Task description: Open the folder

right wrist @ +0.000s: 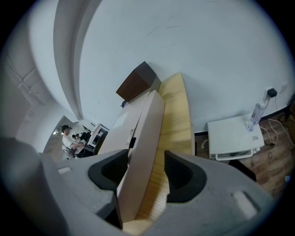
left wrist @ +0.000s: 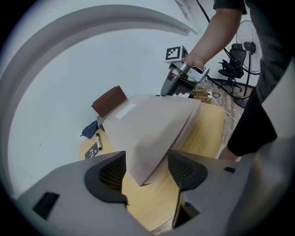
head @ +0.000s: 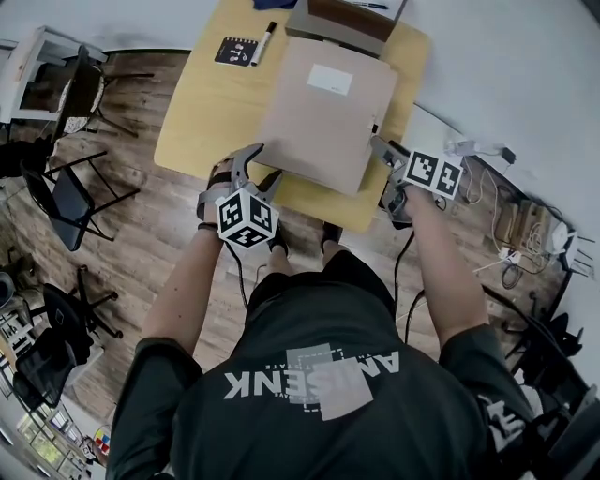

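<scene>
The table (head: 202,112) carries the tan folder (head: 323,117), which lies flat near its front edge with a brown box (head: 352,19) behind it. My left claw (left wrist: 146,161) straddles the folder's near corner, jaws apart and not pinching. My right claw (right wrist: 144,161) stands wide around the folder's side edge, with a gap at one pad. A notebook (head: 236,51) and marker (head: 264,42) lie at the far left.

Folder (head: 323,117), marker (head: 263,43) on wooden table (head: 202,112)

The left gripper (left wrist: 146,161) fingers (left wrist: 112,171) stand apart astride the folder (left wrist: 152,124) corner.
</scene>
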Motion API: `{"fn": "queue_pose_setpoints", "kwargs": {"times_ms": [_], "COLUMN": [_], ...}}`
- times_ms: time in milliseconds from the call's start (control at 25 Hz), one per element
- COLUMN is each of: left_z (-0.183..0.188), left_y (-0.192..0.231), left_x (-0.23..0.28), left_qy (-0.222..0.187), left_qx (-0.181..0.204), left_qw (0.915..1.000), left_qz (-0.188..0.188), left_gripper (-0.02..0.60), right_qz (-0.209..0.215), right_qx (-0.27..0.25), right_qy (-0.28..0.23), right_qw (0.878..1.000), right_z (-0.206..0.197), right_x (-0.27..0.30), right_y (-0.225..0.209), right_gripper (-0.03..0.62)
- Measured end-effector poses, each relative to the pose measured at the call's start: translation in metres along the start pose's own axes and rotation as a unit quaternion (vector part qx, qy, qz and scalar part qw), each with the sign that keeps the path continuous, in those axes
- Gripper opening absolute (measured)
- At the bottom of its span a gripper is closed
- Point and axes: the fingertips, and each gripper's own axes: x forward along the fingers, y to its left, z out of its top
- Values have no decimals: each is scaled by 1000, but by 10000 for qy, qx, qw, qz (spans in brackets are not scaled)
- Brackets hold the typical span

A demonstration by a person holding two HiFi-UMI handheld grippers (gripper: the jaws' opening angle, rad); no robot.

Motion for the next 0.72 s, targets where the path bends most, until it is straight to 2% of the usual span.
{"fn": "queue_pose_setpoints", "kwargs": {"times_ms": [160,280,480,720], "left_z": [-2,0,3,9], "left_y": [1,1,-1,0], "left_x": [1,3,5,6], "left_qy": [77,115,231,266], "left_qx": [281,657,1126,1706], "left_qw": [9996,9977,9932,9840], "left_qz": [37,90,170,431], "left_gripper": [270,270,270,285], "right_qz": [-23,-20,61,121], "right_qx": [-80,-138,224,221], "right_qy": [28,17,88,191], "right_qw": [10000,9999,9997,9995], "right_z": [-1,0,-2,-2], "right_x": [1,2,5,7], "right_y": [1,1,-1,-1], "right_gripper": [238,239,239,238]}}
